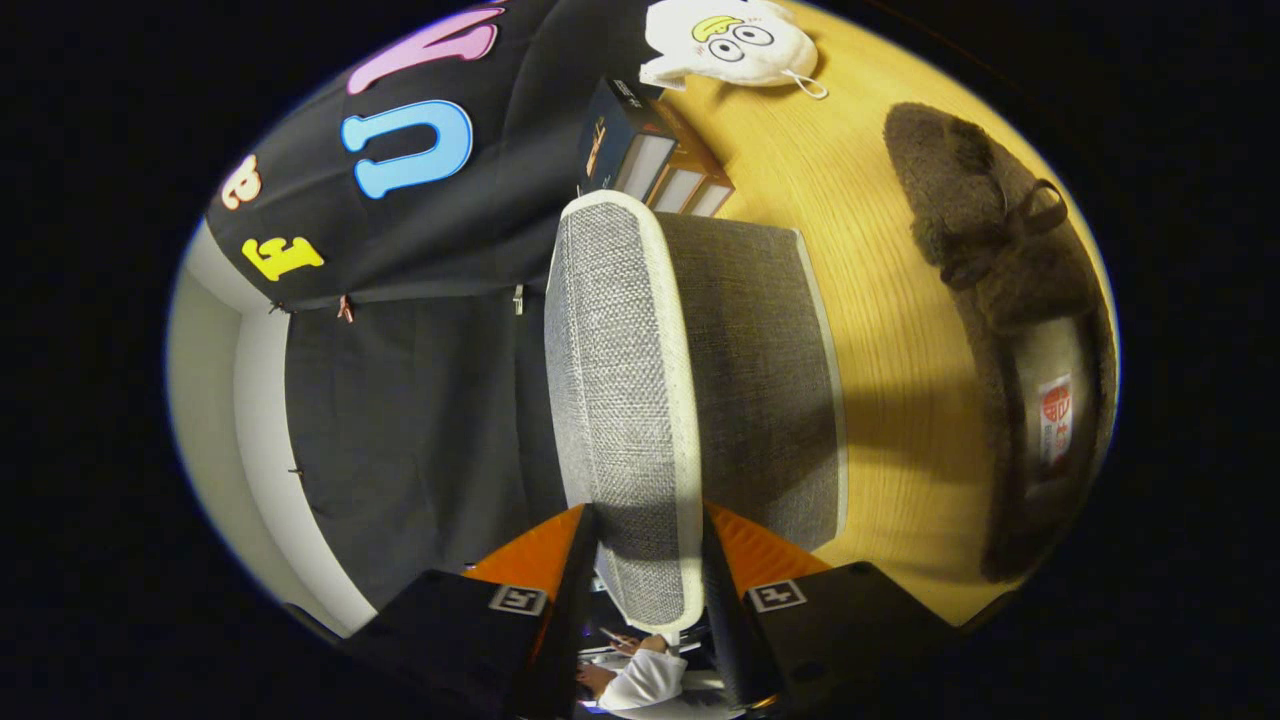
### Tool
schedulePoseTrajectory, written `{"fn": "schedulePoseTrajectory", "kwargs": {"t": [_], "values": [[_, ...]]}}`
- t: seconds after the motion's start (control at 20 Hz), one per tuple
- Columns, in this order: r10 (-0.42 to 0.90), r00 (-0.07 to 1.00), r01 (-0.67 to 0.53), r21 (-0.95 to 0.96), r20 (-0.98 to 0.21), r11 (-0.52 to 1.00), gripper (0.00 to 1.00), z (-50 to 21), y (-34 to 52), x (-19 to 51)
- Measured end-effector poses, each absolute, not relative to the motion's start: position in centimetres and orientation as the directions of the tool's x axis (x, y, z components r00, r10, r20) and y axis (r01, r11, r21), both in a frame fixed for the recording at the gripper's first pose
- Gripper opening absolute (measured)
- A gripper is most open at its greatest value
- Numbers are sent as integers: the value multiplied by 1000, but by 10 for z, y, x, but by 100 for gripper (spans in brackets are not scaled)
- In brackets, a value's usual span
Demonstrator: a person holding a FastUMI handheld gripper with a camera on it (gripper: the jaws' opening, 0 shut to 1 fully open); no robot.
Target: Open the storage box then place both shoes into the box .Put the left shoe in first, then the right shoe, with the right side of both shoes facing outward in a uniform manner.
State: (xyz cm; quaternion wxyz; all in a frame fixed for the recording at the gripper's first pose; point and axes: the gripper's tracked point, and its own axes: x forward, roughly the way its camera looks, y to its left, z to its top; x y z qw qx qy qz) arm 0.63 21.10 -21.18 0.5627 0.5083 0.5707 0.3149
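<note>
I see the wooden surface running from twelve down to four o'clock, and the grey fabric storage box standing on it dead ahead of my gripper. Its lid is swung up on edge, and both fingers press on its pale-trimmed rim, one on each face, so I am holding the lid. The step, as I judge it, is opening: I would carry the lid over in an arc about its hinge, not pull straight, or the light box may drag. At three o'clock a brown furry shoe lies on its own, well apart from the box (I cannot tell which foot it is for). At one o'clock sits a white plush shoe, and at twelve a few small cartons stand just behind the box. Open wood between box and brown shoe gives room; the cartons crowd the far side.
</note>
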Motion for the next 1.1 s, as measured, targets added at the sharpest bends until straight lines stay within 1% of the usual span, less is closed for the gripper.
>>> {"fn": "schedulePoseTrajectory", "kwargs": {"t": [0.1,0.15,0.2,0.25,0.3,0.4,0.5,0.7,0.95,1.1], "values": [[934,171,261,929,-313,263,32,-206,213,9],[936,177,260,932,-303,252,20,-201,215,8],[935,181,260,931,-306,255,16,-203,219,8],[933,186,252,932,-309,259,10,-200,215,6],[931,186,240,933,-314,267,9,-200,219,4],[934,183,224,938,-307,264,5,-196,219,2],[938,187,224,942,-292,249,5,-189,219,2],[957,187,214,960,-220,179,5,-154,226,3],[968,191,113,983,-164,145,5,-99,250,5],[975,161,50,988,-155,149,5,-76,279,3]]}}
